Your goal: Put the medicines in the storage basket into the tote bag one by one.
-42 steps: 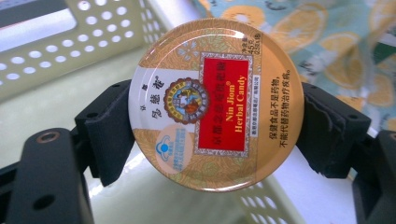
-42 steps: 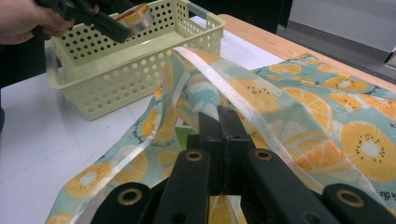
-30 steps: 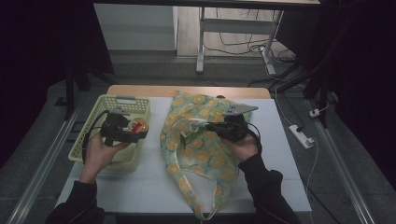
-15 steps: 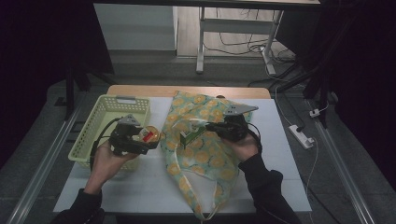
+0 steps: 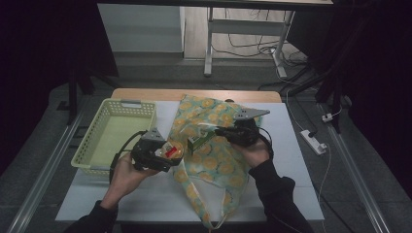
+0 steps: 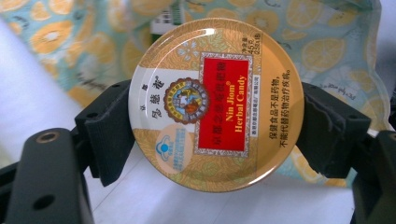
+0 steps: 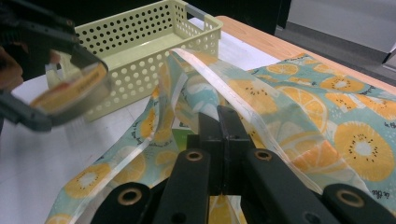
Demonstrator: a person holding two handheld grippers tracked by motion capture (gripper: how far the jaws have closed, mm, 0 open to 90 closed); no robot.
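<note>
A white-topped table stood on grey floor; cables trailed beneath a white-legged desk; surroundings lay dark.

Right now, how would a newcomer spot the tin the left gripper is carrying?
Start at the white table and find the fruit-print bag between the hands. At its left edge, just right of the green basket, the left gripper clamps the tin. It is round and gold, with a red label reading Nin Jiom Herbal Candy.
</note>
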